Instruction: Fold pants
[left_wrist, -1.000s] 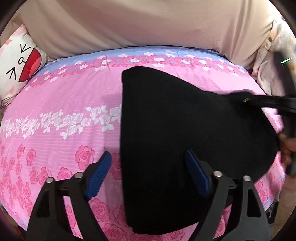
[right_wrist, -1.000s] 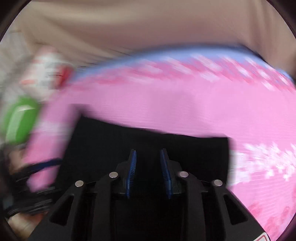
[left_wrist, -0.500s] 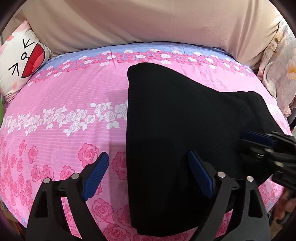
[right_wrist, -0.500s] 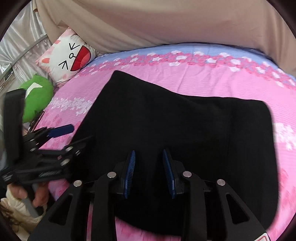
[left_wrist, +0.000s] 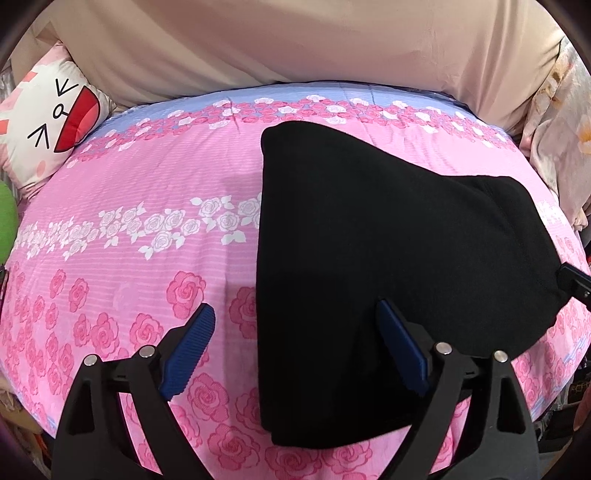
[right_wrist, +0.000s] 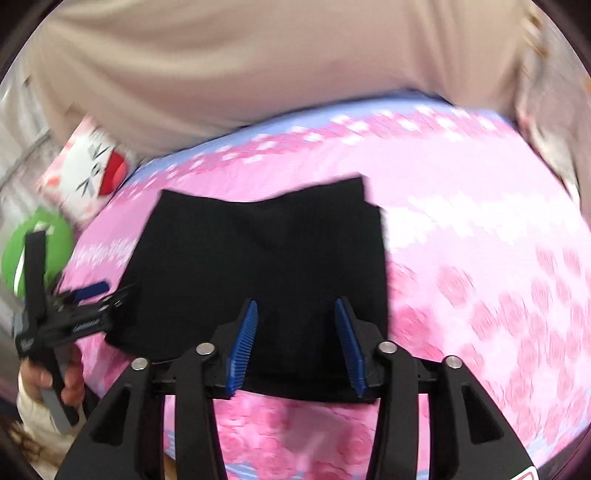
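The black pants (left_wrist: 388, 240) lie folded flat on the pink rose-print bed (left_wrist: 147, 221). My left gripper (left_wrist: 295, 312) hovers wide open over their near left edge, one blue pad above the sheet and the other above the cloth, holding nothing. In the blurred right wrist view the pants (right_wrist: 258, 258) lie ahead of my right gripper (right_wrist: 295, 305); its jaws are opening and nothing is pinched between the pads. That view also shows the left gripper (right_wrist: 88, 299) and the hand (right_wrist: 70, 380) holding it. A tip of the right gripper (left_wrist: 574, 282) shows at the left view's right edge.
A white cartoon-face pillow (left_wrist: 48, 125) and a green plush (left_wrist: 5, 221) sit at the bed's far left. Beige fabric (left_wrist: 295, 44) rises behind the bed. A pale floral cloth (left_wrist: 561, 129) hangs at the far right. The bed's near edge runs just below the pants.
The right gripper has pulled back off the pants toward the bed's near edge, and its jaws have spread from nearly together. The left gripper has stayed in place, open.
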